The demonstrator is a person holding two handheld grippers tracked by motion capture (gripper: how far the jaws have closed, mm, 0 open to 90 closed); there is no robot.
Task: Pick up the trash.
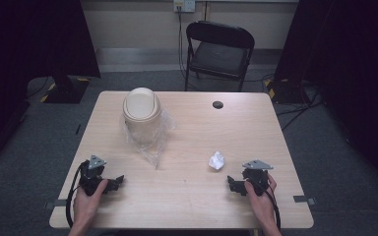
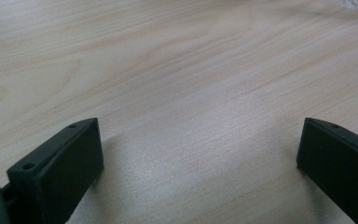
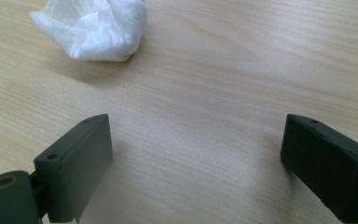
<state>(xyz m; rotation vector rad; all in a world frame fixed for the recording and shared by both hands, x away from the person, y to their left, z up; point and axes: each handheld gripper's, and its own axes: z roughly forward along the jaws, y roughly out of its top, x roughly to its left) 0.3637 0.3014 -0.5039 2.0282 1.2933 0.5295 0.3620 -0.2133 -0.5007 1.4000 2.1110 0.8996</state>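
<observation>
Pale wood-grain table (image 1: 187,196) is seen in the middle of the high view, with grey carpet around it and a black folding chair (image 1: 220,51) at the upper centre. At the lower left of that view the left gripper (image 1: 119,180) is held low over the tabletop; in the left gripper view (image 2: 199,154) its jaws are spread wide with bare wood between them. At the lower right the right gripper (image 1: 230,183) is held likewise, and in the right gripper view (image 3: 196,154) its jaws are also wide apart and empty.

A crumpled white paper wad (image 1: 217,160) lies just right of centre on the table, near the right gripper and apart from it; in the right gripper view (image 3: 93,29) it sits at the upper left. The wad is roughly round, so no clear long axis or heading can be read. A beige swing-lid bin (image 1: 141,114) stands upright at the upper left of the tabletop, with its clear plastic liner (image 1: 152,147) spilling toward the centre.

The work is judged to be at its opening: nothing is gripped yet. The next move would call for the right gripper to be brought forward and slightly left, until the wad lies between both jaws.
</observation>
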